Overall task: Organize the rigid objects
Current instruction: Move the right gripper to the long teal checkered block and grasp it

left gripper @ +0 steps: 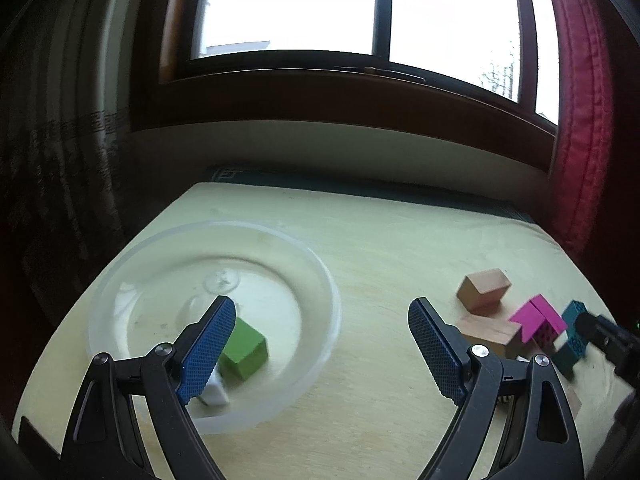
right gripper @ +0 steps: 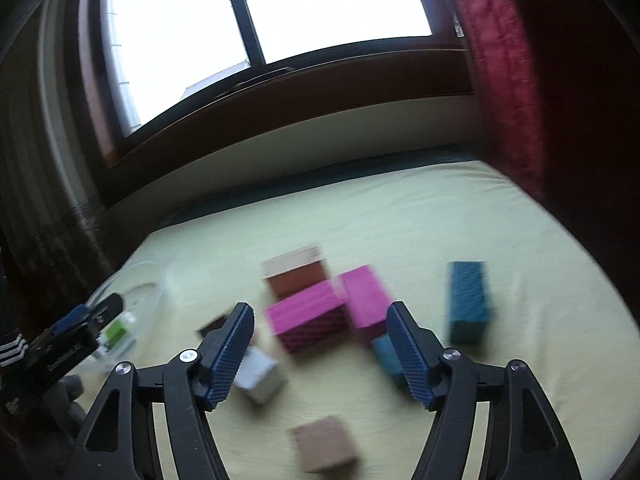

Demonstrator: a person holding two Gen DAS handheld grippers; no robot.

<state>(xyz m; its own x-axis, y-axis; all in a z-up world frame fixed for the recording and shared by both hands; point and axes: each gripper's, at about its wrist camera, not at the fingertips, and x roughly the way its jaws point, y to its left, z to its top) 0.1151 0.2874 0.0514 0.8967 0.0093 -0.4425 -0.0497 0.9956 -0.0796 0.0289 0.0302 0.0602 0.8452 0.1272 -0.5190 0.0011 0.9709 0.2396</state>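
- A green block [left gripper: 245, 350] and a white block [left gripper: 214, 394] lay in the clear bowl [left gripper: 320, 280].
- Pink blocks [right gripper: 308, 316], a blue block [right gripper: 469, 300] and brown blocks [right gripper: 296, 274] sat on the table [right gripper: 400, 216].
- The left claw [left gripper: 322, 356] was wide apart over the bowl's edge, holding nothing.
- The right claw [right gripper: 320, 354] was wide apart over the pile, holding nothing.

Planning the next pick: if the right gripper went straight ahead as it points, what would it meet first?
Probably the pink blocks, lying between and just beyond the open right gripper; blur makes depth uncertain.
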